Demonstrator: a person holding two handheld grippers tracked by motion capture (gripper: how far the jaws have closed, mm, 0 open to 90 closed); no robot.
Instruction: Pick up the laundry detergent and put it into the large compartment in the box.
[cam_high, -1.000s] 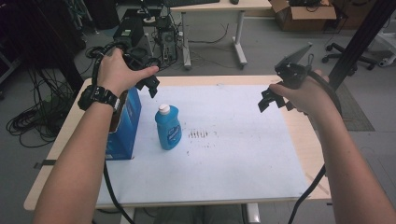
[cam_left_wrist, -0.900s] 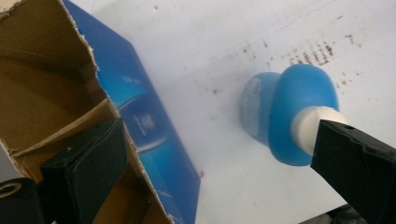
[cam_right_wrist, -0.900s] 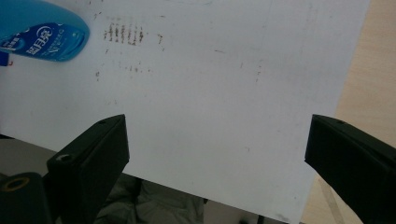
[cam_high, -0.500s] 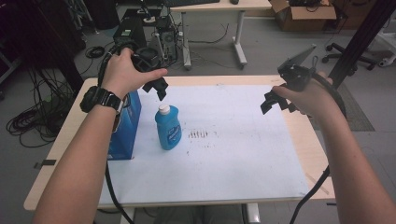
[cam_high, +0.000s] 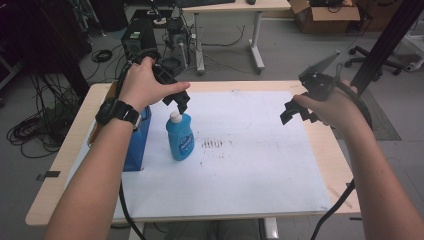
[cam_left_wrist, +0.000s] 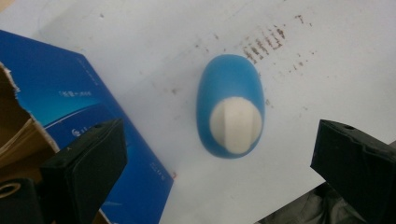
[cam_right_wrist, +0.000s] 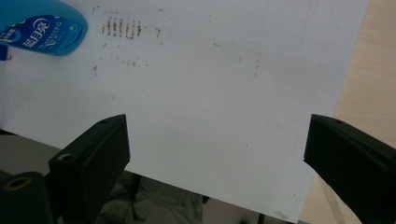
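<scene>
Just above the blue bottle (cam_high: 180, 136), upright near the table's (cam_high: 250, 86) left edge beside a blue box (cam_high: 136, 142), the left tongs (cam_high: 181, 103) gape wide. Smooth, probably slippery plastic: grip below the white cap (cam_left_wrist: 236, 125). Right tongs (cam_high: 295, 111) also wide, empty.

A dish soap bottle (cam_high: 180, 136) is stood upright on the white sheet (cam_high: 250, 170) covering the surface (cam_high: 60, 170), just right of a cardboard box (cam_high: 134, 145); smudge marks (cam_high: 216, 144) are found to the bottle's right.

Looks like a lab or workshop.
Cables (cam_high: 30, 125) all over the grey floor, gear (cam_high: 137, 35) behind the table (cam_high: 65, 165), office chair (cam_high: 367, 55), cardboard box (cam_high: 327, 10).
</scene>
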